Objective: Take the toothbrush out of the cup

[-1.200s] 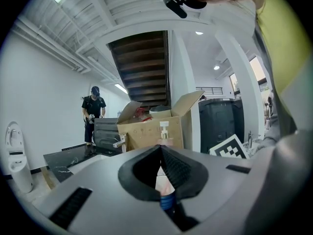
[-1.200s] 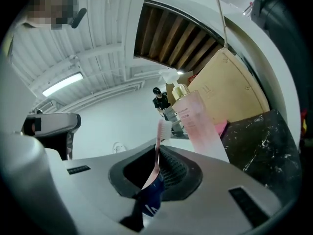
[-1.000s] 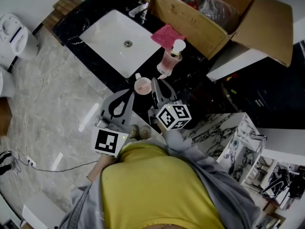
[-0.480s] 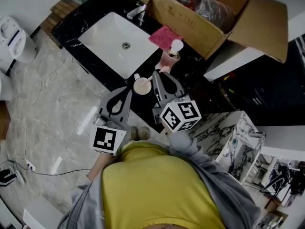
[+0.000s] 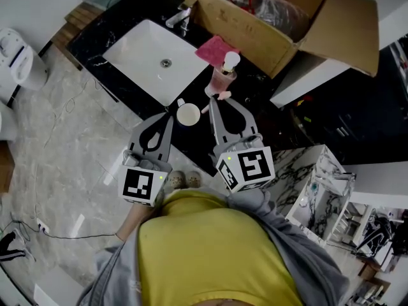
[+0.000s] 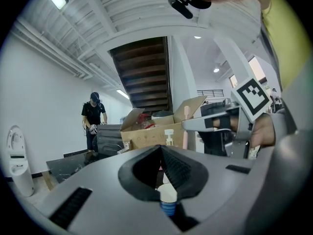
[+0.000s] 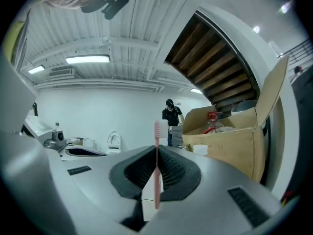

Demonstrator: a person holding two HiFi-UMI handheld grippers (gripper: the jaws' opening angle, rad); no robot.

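A white cup (image 5: 188, 115) stands on the black counter (image 5: 121, 18) in front of the sink. My left gripper (image 5: 169, 115) is at the cup's left side, jaws shut on its rim; in the left gripper view (image 6: 164, 180) the white cup (image 6: 167, 195) with a blue band sits between the pads. My right gripper (image 5: 212, 101) is above and right of the cup, shut on a pink toothbrush (image 5: 218, 95). In the right gripper view (image 7: 156, 175) the toothbrush (image 7: 156, 165) stands upright between the pads, bristles on top, clear of the cup.
A white sink (image 5: 153, 59) with a faucet (image 5: 180, 14) lies behind the cup. A pink soap bottle (image 5: 223, 76) and a pink cloth (image 5: 213, 48) are just beyond my right gripper. An open cardboard box (image 5: 280, 18) fills the back right. A person (image 7: 171, 119) stands far off.
My right gripper has risen and rolled with the toothbrush, lifting it up out of the cup. The left gripper has stayed at the cup.
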